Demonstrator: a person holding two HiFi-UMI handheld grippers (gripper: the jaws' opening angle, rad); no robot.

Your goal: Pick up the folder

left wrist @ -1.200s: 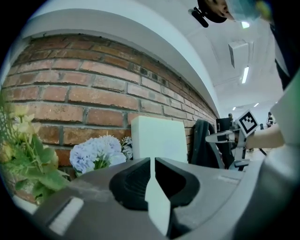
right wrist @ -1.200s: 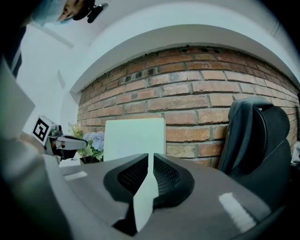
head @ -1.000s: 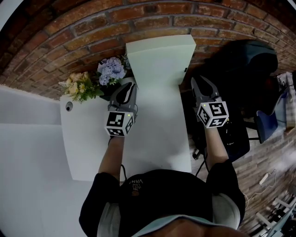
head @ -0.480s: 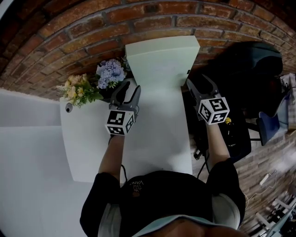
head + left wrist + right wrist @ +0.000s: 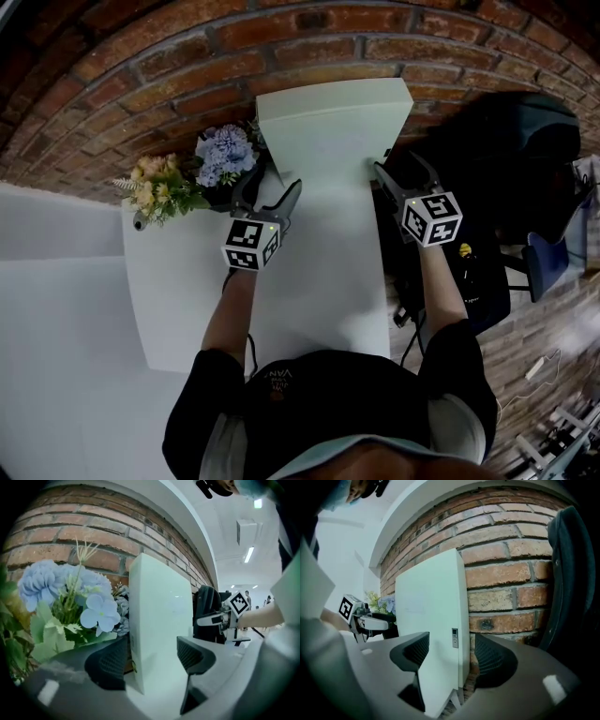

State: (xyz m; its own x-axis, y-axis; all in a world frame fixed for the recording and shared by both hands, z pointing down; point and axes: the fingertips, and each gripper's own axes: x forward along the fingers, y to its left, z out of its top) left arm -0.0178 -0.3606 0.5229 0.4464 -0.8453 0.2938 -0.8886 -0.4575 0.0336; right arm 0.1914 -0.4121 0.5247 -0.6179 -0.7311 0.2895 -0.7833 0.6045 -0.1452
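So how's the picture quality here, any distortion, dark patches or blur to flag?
Head view: fisheye bows the brick wall, person's shirt nearly black, folder evenly lit. Left gripper view: dark vignette, foreground soft, ceiling lights blown out. Right gripper view: vignette, chair lost in shadow.

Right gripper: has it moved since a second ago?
Yes. The right gripper advanced toward the upright white folder; its jaws have just been opening and now straddle the folder's edge.

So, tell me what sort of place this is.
Probably an office workspace: a white desk against a brick wall, a pale folder standing on it beside flowers, and what looks like a dark office chair alongside.
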